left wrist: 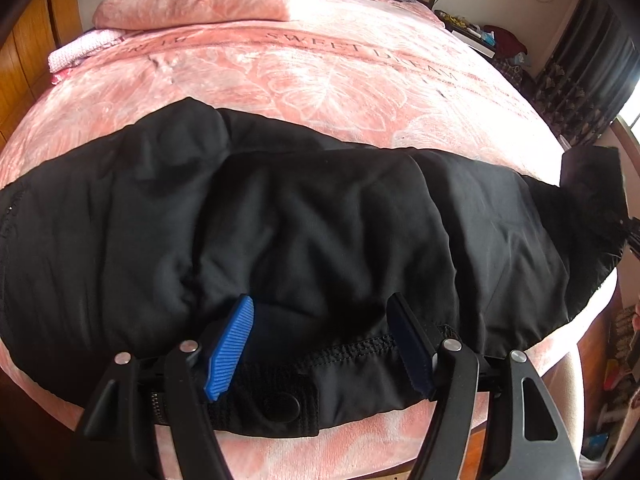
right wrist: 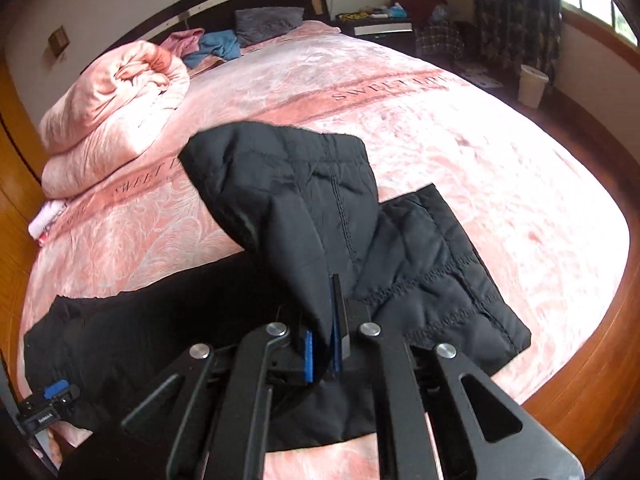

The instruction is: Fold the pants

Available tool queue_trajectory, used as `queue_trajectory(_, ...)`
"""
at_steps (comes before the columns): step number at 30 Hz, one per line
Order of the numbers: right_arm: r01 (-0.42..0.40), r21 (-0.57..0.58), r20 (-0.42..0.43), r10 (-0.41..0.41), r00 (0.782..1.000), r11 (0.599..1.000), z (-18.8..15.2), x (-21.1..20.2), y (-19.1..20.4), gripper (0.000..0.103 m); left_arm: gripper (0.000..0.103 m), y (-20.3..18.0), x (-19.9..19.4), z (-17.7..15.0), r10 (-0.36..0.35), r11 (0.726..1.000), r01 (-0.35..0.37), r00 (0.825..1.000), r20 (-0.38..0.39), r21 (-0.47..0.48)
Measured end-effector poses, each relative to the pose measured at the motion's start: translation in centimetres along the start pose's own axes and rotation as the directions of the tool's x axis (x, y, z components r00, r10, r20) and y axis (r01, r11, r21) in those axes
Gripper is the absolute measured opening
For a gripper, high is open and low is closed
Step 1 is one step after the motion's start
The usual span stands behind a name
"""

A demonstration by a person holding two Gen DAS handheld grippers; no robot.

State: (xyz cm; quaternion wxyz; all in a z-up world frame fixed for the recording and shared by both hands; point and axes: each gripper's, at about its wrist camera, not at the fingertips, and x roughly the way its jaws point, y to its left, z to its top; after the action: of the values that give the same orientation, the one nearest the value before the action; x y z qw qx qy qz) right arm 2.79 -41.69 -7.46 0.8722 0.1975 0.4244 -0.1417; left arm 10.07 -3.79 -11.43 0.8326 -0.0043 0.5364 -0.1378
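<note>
Black padded pants [left wrist: 304, 216] lie crosswise on the pink bed [left wrist: 320, 80], with the waistband and its snap button [left wrist: 289, 403] at the near edge. My left gripper [left wrist: 320, 300] stands open over the waistband, its blue pads [left wrist: 230, 348] resting on either side of a bulge of fabric. In the right wrist view my right gripper [right wrist: 322, 332] is shut on a fold of one pant leg [right wrist: 288, 200], which is lifted and drapes forward over the bed. The other leg end [right wrist: 440, 276] lies flat to its right.
A rolled pink quilt [right wrist: 112, 112] sits at the far left of the bed, with a grey pillow [right wrist: 268, 22] and loose clothes [right wrist: 216, 46] at the headboard. A nightstand [right wrist: 380, 24] and a white bin [right wrist: 532, 84] stand beyond. Wooden floor [right wrist: 580, 380] borders the bed's right edge.
</note>
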Motion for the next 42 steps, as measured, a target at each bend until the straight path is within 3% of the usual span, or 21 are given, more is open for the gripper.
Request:
queue_trajectory(2, 0.018, 0.074, -0.033, -0.015, 0.999, 0.997, -1.2, -0.2, -2.9, 0.019, 0.070, 0.0, 0.0, 0.0, 0.005, 1.000, -0.005, 1.000, -0.003, 0.005)
queue_trajectory(5, 0.105, 0.071, -0.062, -0.100, 0.993, 0.992, -3.1, -0.1, -5.5, 0.038, 0.071, -0.3, 0.1, -0.1, 0.012, 1.000, -0.012, 1.000, -0.010, 0.011)
queue_trajectory(9, 0.063, 0.130, -0.078, -0.053, 0.996, 0.990, -4.6, -0.1, -8.5, 0.049, 0.071, -0.7, 0.0, -0.1, 0.014, 1.000, -0.014, 1.000, -0.018, 0.018)
queue_trajectory(14, 0.023, 0.215, -0.073, -0.008, 0.997, 0.976, -3.2, 0.3, -11.4, 0.050, 0.071, -1.1, -0.8, -0.1, -0.021, 1.000, 0.021, 1.000, 0.001, -0.019)
queue_trajectory(16, 0.031, 0.231, -0.090, -0.010, 0.996, 0.972, -2.5, 0.6, -12.2, 0.046, 0.071, -1.1, -1.2, -0.1, -0.025, 0.999, 0.026, 0.999, 0.024, -0.044)
queue_trajectory(20, -0.013, 0.239, -0.086, 0.034, 0.996, 0.971, -1.7, 0.0, -12.6, 0.026, 0.074, -0.9, -1.8, 0.1, -0.015, 0.995, 0.021, 0.998, 0.060, -0.098)
queue_trajectory(22, -0.027, 0.225, -0.080, 0.046, 0.996, 0.974, -1.4, -0.4, -12.6, 0.025, 0.077, -0.8, -2.1, 0.3, -0.012, 0.994, 0.020, 0.997, 0.074, -0.108)
queue_trajectory(23, 0.002, 0.208, -0.114, 0.023, 0.993, 0.978, -1.5, -0.1, -12.6, 0.025, 0.078, -0.8, -2.1, 0.4, -0.010, 0.994, 0.019, 0.997, 0.078, -0.109)
queue_trajectory(26, 0.075, 0.148, -0.192, -0.046, 0.980, 0.986, -2.2, 1.7, -12.7, 0.040, 0.080, -0.8, -1.7, 0.6, 0.003, 0.995, 0.005, 0.997, 0.072, -0.101)
queue_trajectory(29, 0.137, 0.074, -0.160, -0.124, 0.979, 0.988, -2.1, 0.4, -12.1, 0.054, 0.080, -0.6, -1.5, 0.5, 0.009, 0.996, -0.002, 0.998, 0.067, -0.092)
queue_trajectory(31, 0.210, 0.030, -0.102, -0.206, 0.973, 0.977, -1.4, -1.1, -11.7, 0.055, 0.080, -0.1, -1.5, 0.3, 0.010, 0.996, -0.003, 0.998, 0.069, -0.094)
queue_trajectory(33, 0.230, -0.027, -0.040, -0.231, 0.972, 0.973, -0.4, -2.5, -10.3, 0.055, 0.080, 0.5, -1.5, 0.1, 0.027, 0.995, -0.019, 0.997, 0.073, -0.098)
queue_trajectory(35, 0.186, -0.101, -0.009, -0.188, 0.982, 0.977, 0.7, -3.0, -7.8, 0.056, 0.080, 1.2, -1.5, 0.1, 0.048, 0.994, -0.040, 0.996, 0.077, -0.098)
queue_trajectory(38, 0.000, -0.227, -0.050, -0.012, 0.999, 0.974, 1.5, -1.6, -2.3, 0.056, 0.081, 2.3, -1.4, 0.3, 0.063, 0.993, -0.055, 0.994, 0.084, -0.103)
queue_trajectory(40, -0.140, -0.286, -0.125, 0.108, 0.986, 0.948, 1.6, 0.5, 2.0, 0.056, 0.081, 3.4, -1.3, 0.5, 0.068, 0.991, -0.058, 0.994, 0.086, -0.119)
queue_trajectory(42, -0.276, -0.345, -0.219, 0.209, 0.953, 0.897, 1.1, 3.0, 6.6, 0.053, 0.081, 4.9, -1.4, 0.9, 0.072, 0.988, -0.058, 0.993, 0.090, -0.145)
